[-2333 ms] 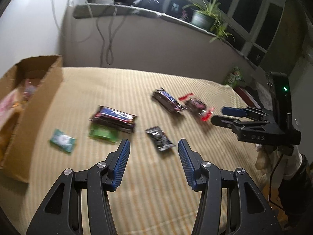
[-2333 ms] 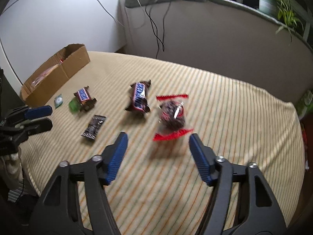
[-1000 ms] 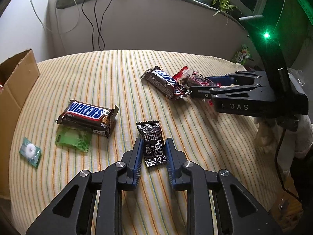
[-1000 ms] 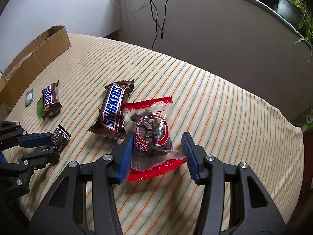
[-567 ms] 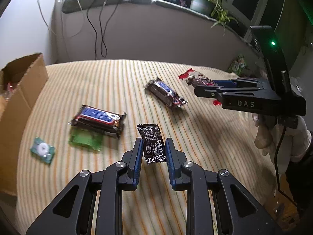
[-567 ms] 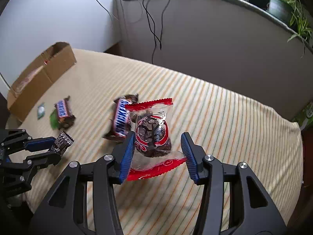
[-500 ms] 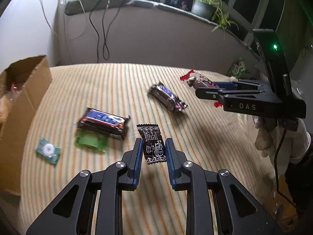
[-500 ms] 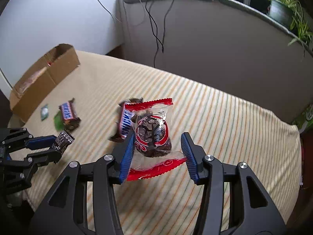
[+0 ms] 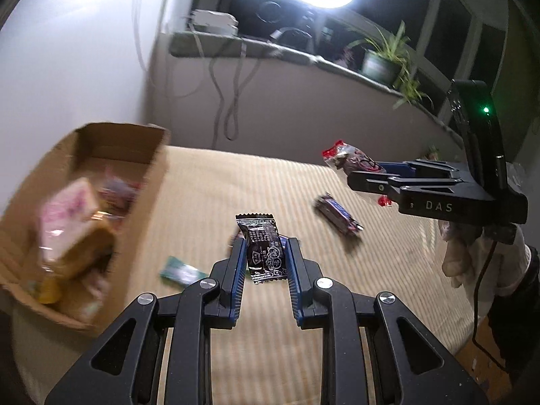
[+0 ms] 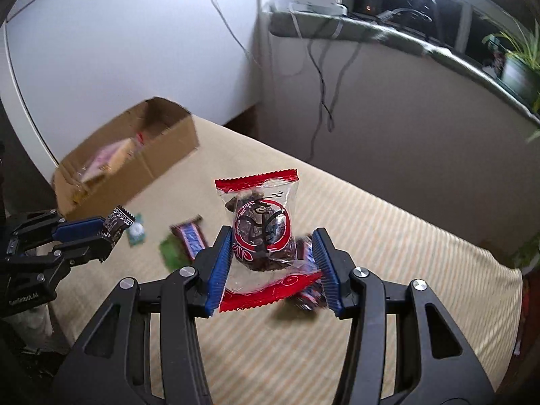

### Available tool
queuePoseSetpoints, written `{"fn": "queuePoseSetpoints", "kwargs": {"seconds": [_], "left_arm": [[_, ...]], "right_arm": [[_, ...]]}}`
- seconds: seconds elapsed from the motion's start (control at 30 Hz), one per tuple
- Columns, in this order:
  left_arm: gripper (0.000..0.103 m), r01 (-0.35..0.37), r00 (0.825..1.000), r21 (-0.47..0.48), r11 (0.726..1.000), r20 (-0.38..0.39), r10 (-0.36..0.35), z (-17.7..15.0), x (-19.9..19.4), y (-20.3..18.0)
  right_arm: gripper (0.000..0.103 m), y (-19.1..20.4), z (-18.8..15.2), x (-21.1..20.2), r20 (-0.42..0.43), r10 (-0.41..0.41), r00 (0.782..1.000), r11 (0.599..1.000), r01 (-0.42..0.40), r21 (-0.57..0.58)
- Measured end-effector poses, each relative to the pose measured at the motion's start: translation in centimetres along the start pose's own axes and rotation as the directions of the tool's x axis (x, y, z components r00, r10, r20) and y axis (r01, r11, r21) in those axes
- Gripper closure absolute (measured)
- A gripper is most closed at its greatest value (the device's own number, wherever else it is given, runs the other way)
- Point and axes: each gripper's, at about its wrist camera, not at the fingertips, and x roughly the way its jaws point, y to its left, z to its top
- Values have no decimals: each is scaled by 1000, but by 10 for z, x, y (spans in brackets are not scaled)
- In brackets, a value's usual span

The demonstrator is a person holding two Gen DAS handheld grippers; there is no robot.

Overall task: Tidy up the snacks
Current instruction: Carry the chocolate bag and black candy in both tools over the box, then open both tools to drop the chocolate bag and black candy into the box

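My left gripper (image 9: 265, 246) is shut on a small black snack packet (image 9: 263, 248) and holds it above the striped tablecloth (image 9: 236, 182). My right gripper (image 10: 273, 239) is shut on a clear packet with red ends (image 10: 261, 233), also lifted; it shows in the left wrist view (image 9: 354, 162). The open cardboard box (image 9: 84, 202) with several snacks inside is at the left. In the right wrist view the box (image 10: 128, 158) lies far left, beyond my left gripper (image 10: 101, 233).
On the cloth lie a Snickers bar (image 9: 337, 217), a second Snickers bar (image 10: 190, 239) over a green packet (image 10: 172, 253), and a small green mint packet (image 9: 182, 271). A ledge with cables, a lamp and plants runs behind the table.
Both grippers have lifted their packets higher off the cloth and swung left toward the cardboard box, which now shows larger with its inside in view.
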Motion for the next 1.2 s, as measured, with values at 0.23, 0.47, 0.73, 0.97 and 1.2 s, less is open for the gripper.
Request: {"fn": "queuePoseSetpoints", "kwargs": {"seconds": [0.23, 0.47, 0.73, 0.97, 1.2], "left_arm": [[82, -79, 995, -51, 996, 53, 82, 4, -22, 41], [82, -160, 983, -117, 980, 76, 169, 2, -40, 83], [82, -248, 960, -155, 956, 93, 265, 0, -51, 115], [82, -290, 948, -165, 943, 88, 307, -2, -50, 133], [82, -300, 946, -175, 938, 74, 316, -3, -45, 141]], "right_arm": [[53, 37, 37, 14, 24, 53, 998, 997, -52, -49], [53, 77, 71, 42, 22, 103, 994, 990, -100, -99], [53, 115, 100, 73, 9, 133, 991, 979, -130, -156], [53, 136, 115, 104, -23, 170, 985, 971, -171, -168], [53, 152, 126, 128, -48, 195, 980, 966, -201, -164]]}}
